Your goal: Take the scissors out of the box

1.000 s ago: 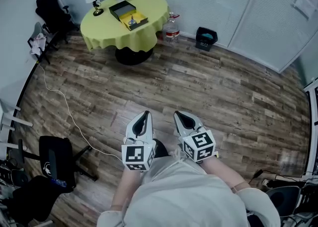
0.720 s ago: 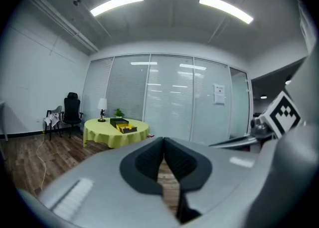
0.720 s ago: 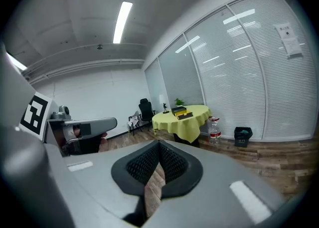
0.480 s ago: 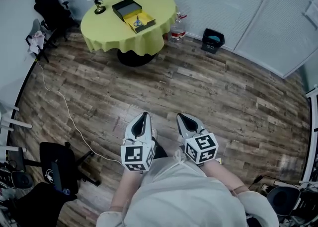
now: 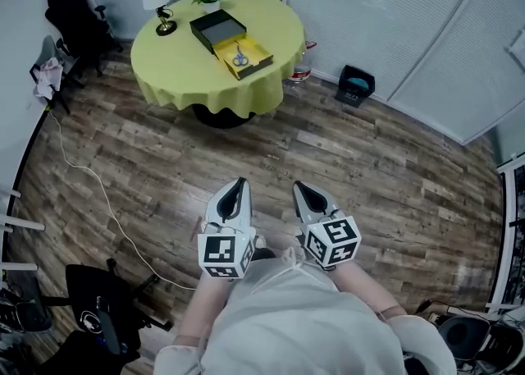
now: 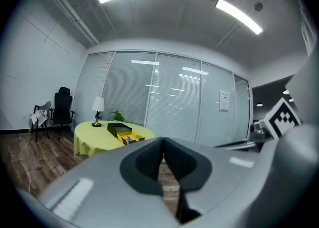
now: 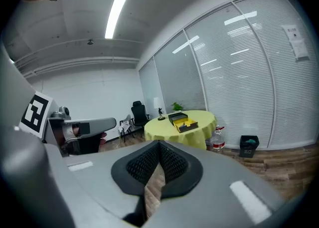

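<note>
We hold left gripper [image 5: 238, 182] and right gripper [image 5: 297, 187] side by side, jaws pressed together, empty. The scissors [image 5: 239, 58] lie in yellow box [image 5: 256, 53] on round table [image 5: 172, 66], well apart.

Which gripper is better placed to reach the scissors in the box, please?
Left, narrowly: the scissors lie almost straight ahead of the left gripper, while the right gripper sits further aside. Both are shut, empty and far from the table.
</note>
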